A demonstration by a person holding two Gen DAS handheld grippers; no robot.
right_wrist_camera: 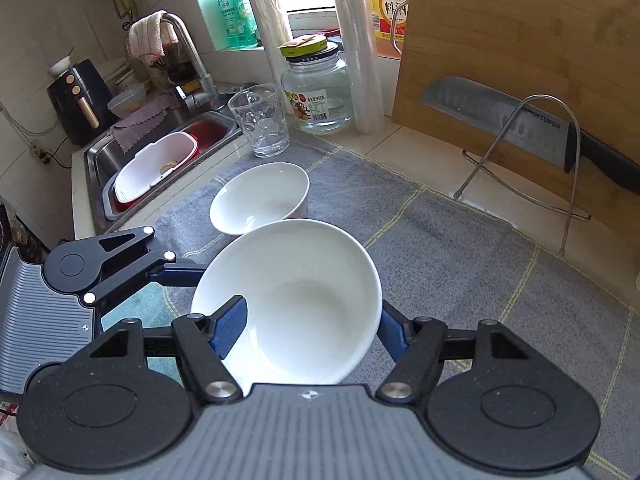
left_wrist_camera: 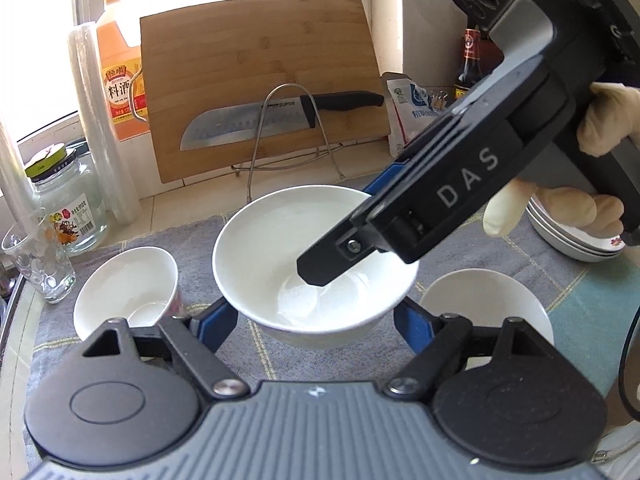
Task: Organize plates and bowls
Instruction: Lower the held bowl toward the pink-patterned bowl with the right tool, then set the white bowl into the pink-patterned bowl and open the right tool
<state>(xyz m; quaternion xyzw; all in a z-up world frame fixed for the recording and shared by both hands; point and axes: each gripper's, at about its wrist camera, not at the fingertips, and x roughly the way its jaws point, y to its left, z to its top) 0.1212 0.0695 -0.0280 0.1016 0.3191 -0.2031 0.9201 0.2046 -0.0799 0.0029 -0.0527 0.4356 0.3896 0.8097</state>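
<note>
Left wrist view is showing the left gripper (left_wrist_camera: 316, 316) clamping a large white bowl (left_wrist_camera: 280, 256) from outside, its blue fingers (left_wrist_camera: 214, 320) pressing on the bowl's two flanks, with the bowl sitting above a grey checked towel (left_wrist_camera: 248, 344) that is covering the surface. Right gripper (left_wrist_camera: 340, 240) is reaching in from the upper right of this view, held by a gloved hand (left_wrist_camera: 560, 200), one black finger dipping inside the same bowl and the other lying outside its rim, so that both grippers are gripping this one bowl. Right wrist view is confirming the pinch: one blue pad (right_wrist_camera: 230, 330) is lying against the bowl's inner wall and the opposite pad is sitting outside, the rim caught between narrow jaws. Small white bowl (left_wrist_camera: 128, 292) is resting on the towel to the left, tilted, just beside a clear drinking glass (left_wrist_camera: 36, 256). Second white bowl (left_wrist_camera: 492, 304) is standing at lower right, partly hidden behind the left gripper. Stack of plates (left_wrist_camera: 576, 240) is waiting at the far right behind the hand. Wooden cutting board (left_wrist_camera: 256, 64) is leaning upright at the back with a knife (left_wrist_camera: 256, 120) lying across a wire rack (left_wrist_camera: 288, 136). Glass jar (left_wrist_camera: 72, 200) and orange bottle (left_wrist_camera: 118, 76) are standing at rear left. Sink (right_wrist_camera: 160, 148) is lying beyond the towel in the right wrist view.
</note>
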